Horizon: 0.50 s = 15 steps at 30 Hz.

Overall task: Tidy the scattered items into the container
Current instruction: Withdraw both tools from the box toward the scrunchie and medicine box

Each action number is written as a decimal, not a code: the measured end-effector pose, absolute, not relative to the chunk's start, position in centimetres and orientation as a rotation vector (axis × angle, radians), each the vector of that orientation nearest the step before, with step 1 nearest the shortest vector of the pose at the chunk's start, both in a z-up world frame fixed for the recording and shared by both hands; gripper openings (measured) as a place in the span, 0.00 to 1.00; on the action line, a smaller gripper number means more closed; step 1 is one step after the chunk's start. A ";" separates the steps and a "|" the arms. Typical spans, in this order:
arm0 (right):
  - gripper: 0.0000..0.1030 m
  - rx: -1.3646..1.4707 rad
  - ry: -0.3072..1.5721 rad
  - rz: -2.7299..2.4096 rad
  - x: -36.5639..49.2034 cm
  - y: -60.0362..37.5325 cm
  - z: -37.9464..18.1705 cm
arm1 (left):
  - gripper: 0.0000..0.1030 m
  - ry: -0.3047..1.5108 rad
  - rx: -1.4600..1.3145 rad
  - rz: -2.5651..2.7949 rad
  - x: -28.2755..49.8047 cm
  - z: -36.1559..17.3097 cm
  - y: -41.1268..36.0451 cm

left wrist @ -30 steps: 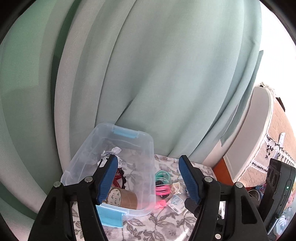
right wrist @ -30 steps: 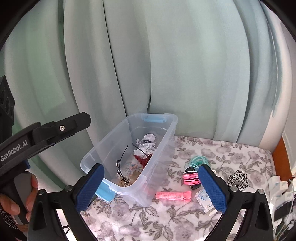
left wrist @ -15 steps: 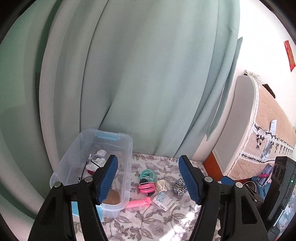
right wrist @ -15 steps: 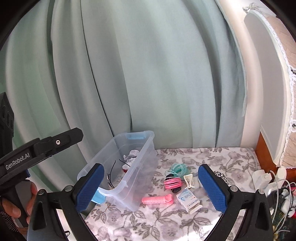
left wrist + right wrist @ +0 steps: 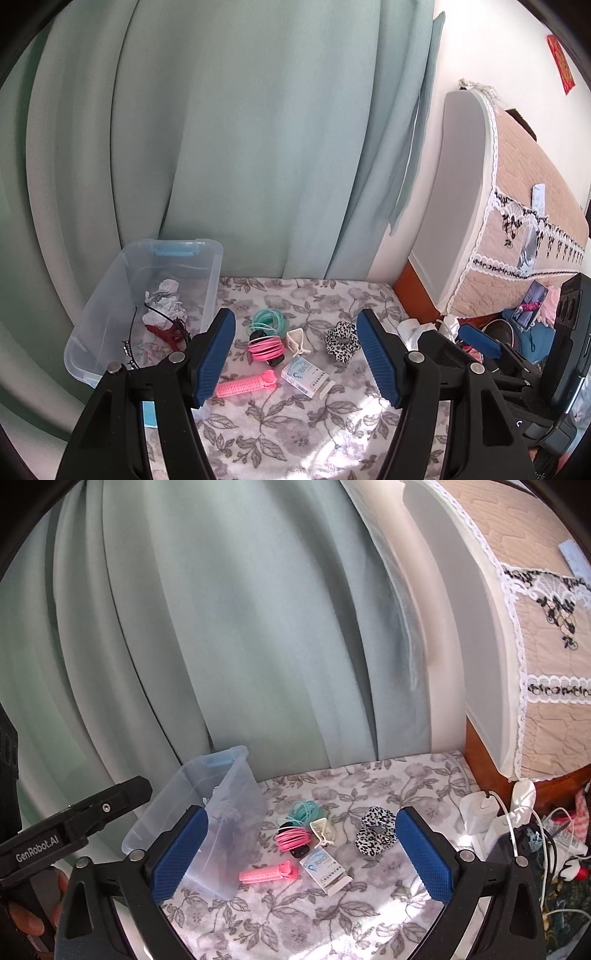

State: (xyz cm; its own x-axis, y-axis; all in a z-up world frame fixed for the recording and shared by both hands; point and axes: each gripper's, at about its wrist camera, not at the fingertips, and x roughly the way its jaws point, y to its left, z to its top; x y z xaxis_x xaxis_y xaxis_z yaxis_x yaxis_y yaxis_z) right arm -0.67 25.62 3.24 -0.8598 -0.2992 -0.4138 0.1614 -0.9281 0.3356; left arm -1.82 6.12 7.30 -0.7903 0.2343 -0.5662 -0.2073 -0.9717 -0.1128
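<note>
Left gripper [image 5: 295, 354] and right gripper [image 5: 301, 853] both gape, empty. Left view alone shows bin [image 5: 110, 295] contents; right view, chargers [image 5: 480, 808].

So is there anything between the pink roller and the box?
Nothing visible. The pink roller lies on the flowery cloth right beside the clear box, with bare cloth between them; only the box's wall has to be cleared.
</note>
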 end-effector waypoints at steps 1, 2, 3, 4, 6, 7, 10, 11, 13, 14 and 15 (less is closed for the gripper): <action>1.00 0.704 -0.428 -2.788 -0.9 25.8 2.9 | 0.67 -0.058 -0.903 2.760 -2.1 6.9 6.4; 1.00 0.720 -0.430 -2.792 -1.0 26.1 2.6 | 0.67 -0.052 -0.923 2.751 -2.3 6.5 6.7; 1.00 0.740 -0.435 -2.795 -1.2 26.3 2.2 | 0.67 -0.045 -0.944 2.740 -2.6 6.0 7.0; 1.00 0.760 -0.441 -2.796 -1.5 26.5 1.8 | 0.67 -0.039 -0.966 2.730 -2.9 5.5 7.3; 1.00 0.798 -0.455 -2.798 -1.8 26.9 1.1 | 0.67 -0.027 -1.010 2.710 -3.5 4.6 7.8; 1.00 0.813 -0.460 -2.799 -2.0 27.1 0.7 | 0.67 -0.023 -1.029 2.700 -3.8 4.2 8.0; 1.00 0.856 -0.470 -2.800 -2.7 27.3 -0.4 | 0.67 -0.016 -1.080 2.678 -4.5 2.8 8.1; 1.00 0.872 -0.471 -2.800 -2.9 27.3 -0.7 | 0.67 -0.015 -1.098 2.670 -4.8 2.3 8.2; 1.00 0.908 -0.475 -2.791 -3.4 27.4 -1.4 | 0.67 -0.017 -1.137 2.657 -5.4 1.3 8.1; 1.00 0.926 -0.477 -2.786 -3.7 27.4 -1.9 | 0.67 -0.020 -1.156 2.651 -5.7 0.8 8.1; 1.00 0.945 -0.478 -2.781 -4.0 27.4 -2.3 | 0.67 -0.024 -1.175 2.644 -5.9 0.3 8.0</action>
